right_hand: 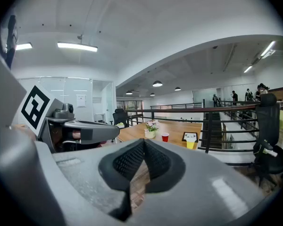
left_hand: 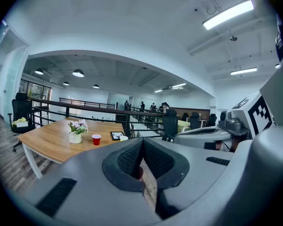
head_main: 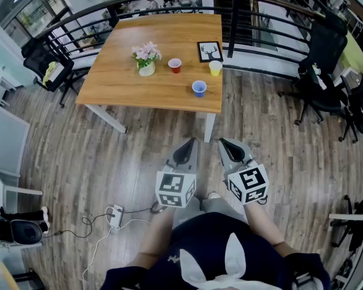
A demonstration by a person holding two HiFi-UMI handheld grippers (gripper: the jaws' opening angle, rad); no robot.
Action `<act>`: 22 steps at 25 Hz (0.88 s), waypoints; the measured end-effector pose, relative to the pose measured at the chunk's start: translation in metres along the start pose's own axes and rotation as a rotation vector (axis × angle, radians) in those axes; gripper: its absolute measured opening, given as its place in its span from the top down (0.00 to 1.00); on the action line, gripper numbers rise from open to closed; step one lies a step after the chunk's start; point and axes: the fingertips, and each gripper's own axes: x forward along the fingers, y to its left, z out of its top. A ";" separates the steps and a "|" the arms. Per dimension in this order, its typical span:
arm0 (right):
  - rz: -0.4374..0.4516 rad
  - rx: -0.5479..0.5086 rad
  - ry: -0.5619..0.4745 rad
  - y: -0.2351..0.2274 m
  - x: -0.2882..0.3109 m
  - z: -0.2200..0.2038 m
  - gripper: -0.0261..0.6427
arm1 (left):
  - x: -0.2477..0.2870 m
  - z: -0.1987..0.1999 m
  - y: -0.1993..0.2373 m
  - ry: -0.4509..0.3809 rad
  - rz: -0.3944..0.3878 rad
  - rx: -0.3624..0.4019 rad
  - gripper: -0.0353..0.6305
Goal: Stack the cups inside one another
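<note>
cups: red cup [head_main: 175,65], blue cup [head_main: 199,88], yellow cup [head_main: 215,67] apart; 0 nested
claws: left gripper [head_main: 189,142], right gripper [head_main: 225,144] closed, empty
remaining: all stacking

No text, brand or number is readable anywhere. The white wall notice [right_hand: 81,100] is too small to read.

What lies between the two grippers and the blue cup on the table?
In the head view, only bare wood floor and the table's near edge separate the left gripper and right gripper from the blue cup.
</note>
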 end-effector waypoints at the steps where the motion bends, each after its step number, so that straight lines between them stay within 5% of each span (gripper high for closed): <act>1: 0.001 0.001 -0.001 -0.002 -0.002 -0.001 0.97 | -0.001 -0.001 -0.002 0.003 0.004 -0.001 0.92; 13: 0.013 -0.034 0.007 -0.025 -0.001 -0.013 0.96 | 0.013 -0.018 -0.013 0.025 0.043 -0.026 0.92; 22: -0.018 -0.048 0.027 -0.060 0.075 -0.005 0.95 | 0.072 -0.015 0.050 0.035 0.042 -0.047 0.92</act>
